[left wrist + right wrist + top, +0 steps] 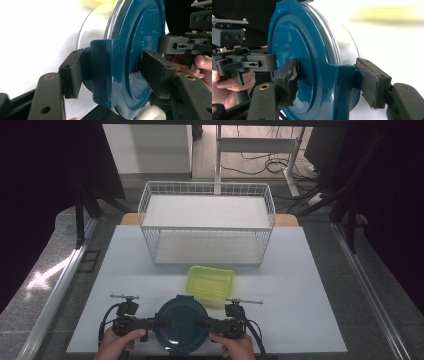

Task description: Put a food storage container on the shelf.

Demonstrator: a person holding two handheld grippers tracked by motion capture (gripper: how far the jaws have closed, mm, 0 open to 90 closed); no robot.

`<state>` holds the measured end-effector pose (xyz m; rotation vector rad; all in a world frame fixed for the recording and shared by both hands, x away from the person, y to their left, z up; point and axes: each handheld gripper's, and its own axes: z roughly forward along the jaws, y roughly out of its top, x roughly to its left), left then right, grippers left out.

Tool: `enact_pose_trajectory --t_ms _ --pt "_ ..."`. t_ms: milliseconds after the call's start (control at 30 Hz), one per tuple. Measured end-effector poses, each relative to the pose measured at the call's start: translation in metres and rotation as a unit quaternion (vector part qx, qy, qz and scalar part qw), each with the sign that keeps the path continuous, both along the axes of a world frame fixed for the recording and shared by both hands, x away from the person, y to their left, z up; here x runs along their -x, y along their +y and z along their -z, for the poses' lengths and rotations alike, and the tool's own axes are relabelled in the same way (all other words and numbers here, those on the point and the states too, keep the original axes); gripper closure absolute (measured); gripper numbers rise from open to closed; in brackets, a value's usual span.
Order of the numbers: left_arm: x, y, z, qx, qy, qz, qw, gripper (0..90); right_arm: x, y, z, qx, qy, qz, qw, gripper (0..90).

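- White tabletop carries everything here; dark floor and cabling lie beyond its far edge.
- On the left gripper, the jaws straddle a locking tab of the round teal lid, one pad under the tab and one on the lid's top face; from the left gripper view I cannot tell whether the pads press or just rest.
- On the right gripper, the jaws bracket the opposite tab the same way, with the outer pad touching the tab's edge in the right gripper view.
- That lid sits on a round clear container at the near edge of the table, directly between the two grippers, which point at each other across it.
- Both hands are equally near, so the coming move looks two-handed, probably working the side tabs.
- Just behind the container sits a yellow-green rectangular tub, its long side running across the table.
- Farther back stands a white wire basket, well apart from the grippers.
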<state>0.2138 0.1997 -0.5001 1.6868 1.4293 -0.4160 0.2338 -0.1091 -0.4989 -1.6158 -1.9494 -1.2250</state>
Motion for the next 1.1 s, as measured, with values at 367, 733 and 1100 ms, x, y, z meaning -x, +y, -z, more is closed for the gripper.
enact_pose_trajectory --t_ms 367,733,1100 --pt "-0.001 -0.001 -0.009 -0.001 -0.013 0.0 0.9999 37.7 -0.001 -0.002 -0.006 -0.005 -0.009 -0.001 0.9999 36.5" --pt "-0.012 -0.009 -0.035 -0.005 -0.036 0.003 0.9993 38.0 -0.01 -0.01 -0.032 -0.008 -0.036 -0.001 0.9993 36.5" --pt "-0.035 -0.02 -0.072 -0.002 -0.07 0.007 0.9975 38.1 -0.028 -0.02 -0.067 -0.005 -0.068 0.0 0.9977 36.5"
